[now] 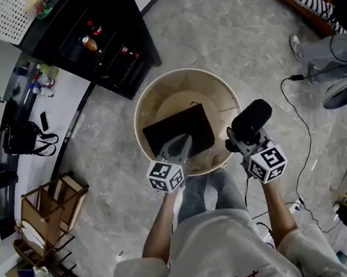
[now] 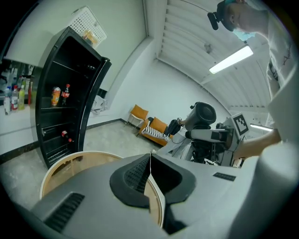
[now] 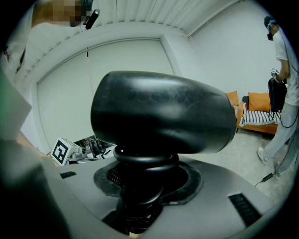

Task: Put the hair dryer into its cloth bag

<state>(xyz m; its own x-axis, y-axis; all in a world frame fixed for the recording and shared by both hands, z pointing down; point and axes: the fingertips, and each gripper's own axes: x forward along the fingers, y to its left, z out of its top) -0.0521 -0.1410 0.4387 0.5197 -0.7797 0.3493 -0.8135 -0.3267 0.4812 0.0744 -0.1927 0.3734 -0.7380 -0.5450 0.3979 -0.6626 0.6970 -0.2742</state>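
Item: hair dryer (image 3: 163, 114), clamped by its handle in my right claw (image 3: 140, 196) and held over the near right edge of the table (image 1: 154, 89). The barrel sits above the claw, its long axis running away from me and rightward; I cannot tell which end is the nozzle. Item: cloth bag (image 1: 182, 130), flat at the table's middle, just left of the dryer. Left claw (image 1: 179, 145): jaws together, nothing seen between them, over the bag's near edge, and the nearer of the two to the bag.
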